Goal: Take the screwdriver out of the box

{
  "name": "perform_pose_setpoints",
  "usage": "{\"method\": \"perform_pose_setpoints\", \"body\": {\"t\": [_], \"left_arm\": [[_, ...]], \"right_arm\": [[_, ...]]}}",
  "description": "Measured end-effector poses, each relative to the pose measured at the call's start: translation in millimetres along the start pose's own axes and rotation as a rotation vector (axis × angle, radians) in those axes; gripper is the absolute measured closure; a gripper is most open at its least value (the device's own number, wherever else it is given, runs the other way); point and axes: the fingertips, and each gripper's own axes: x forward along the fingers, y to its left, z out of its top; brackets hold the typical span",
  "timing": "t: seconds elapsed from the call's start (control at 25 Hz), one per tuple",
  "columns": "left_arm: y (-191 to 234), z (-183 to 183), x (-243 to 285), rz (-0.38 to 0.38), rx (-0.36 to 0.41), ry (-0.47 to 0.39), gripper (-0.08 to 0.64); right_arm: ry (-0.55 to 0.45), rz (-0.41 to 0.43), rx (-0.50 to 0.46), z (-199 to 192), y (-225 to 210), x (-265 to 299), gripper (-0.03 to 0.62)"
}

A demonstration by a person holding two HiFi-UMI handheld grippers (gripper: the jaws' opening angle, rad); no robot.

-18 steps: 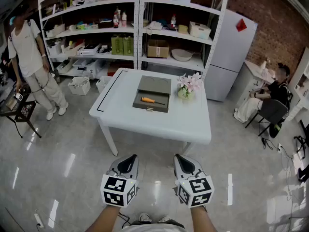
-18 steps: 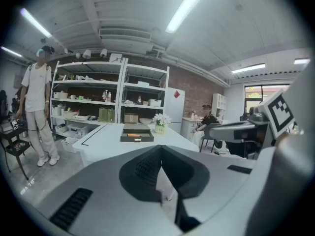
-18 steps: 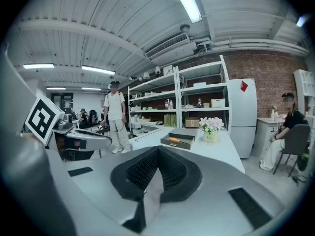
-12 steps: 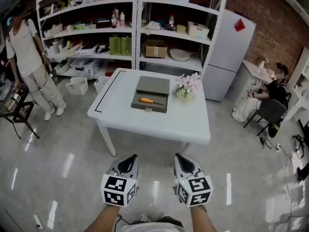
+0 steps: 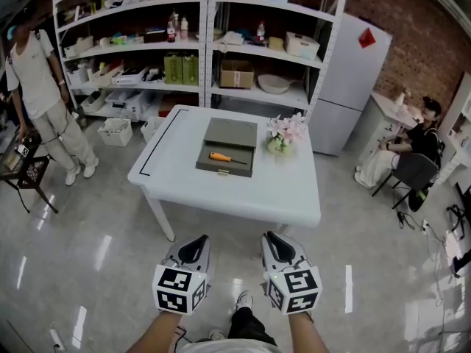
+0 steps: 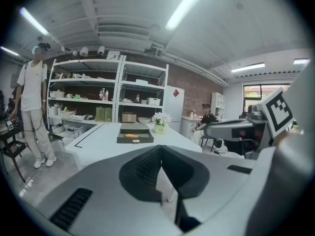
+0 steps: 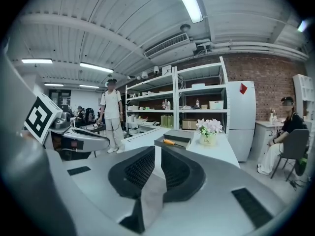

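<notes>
An open grey box (image 5: 229, 134) lies on the white table (image 5: 287, 190), and a screwdriver with an orange handle (image 5: 219, 157) lies in its front tray. The same screwdriver shows small and far off in the left gripper view (image 6: 132, 135) and in the right gripper view (image 7: 170, 142). Both grippers hang side by side over the floor, well short of the table's near edge. My left gripper (image 5: 194, 247) has its tips together and holds nothing. My right gripper (image 5: 277, 245) shows a narrow slit between its pads (image 7: 174, 168), with nothing in it.
A small vase of pink flowers (image 5: 284, 134) stands right of the box. Shelving (image 5: 206, 50) and a fridge (image 5: 346, 79) are behind the table. A person stands at far left (image 5: 40, 87); another sits at right (image 5: 412, 153). A black stool (image 5: 26, 171) is at left.
The table and box have drifted slightly lower and leftward in the head view. A foot has appeared between my forearms. Both grippers keep their pose.
</notes>
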Motion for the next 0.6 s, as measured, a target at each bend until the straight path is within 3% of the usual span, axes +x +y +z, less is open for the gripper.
{"method": "perform_pose_setpoints", "body": {"t": [0.6], "left_arm": [[18, 37, 100, 0.053, -0.009, 0.009, 0.555]], "right_arm": [[0.000, 0.064, 0.002, 21, -72, 80, 0.514]]}}
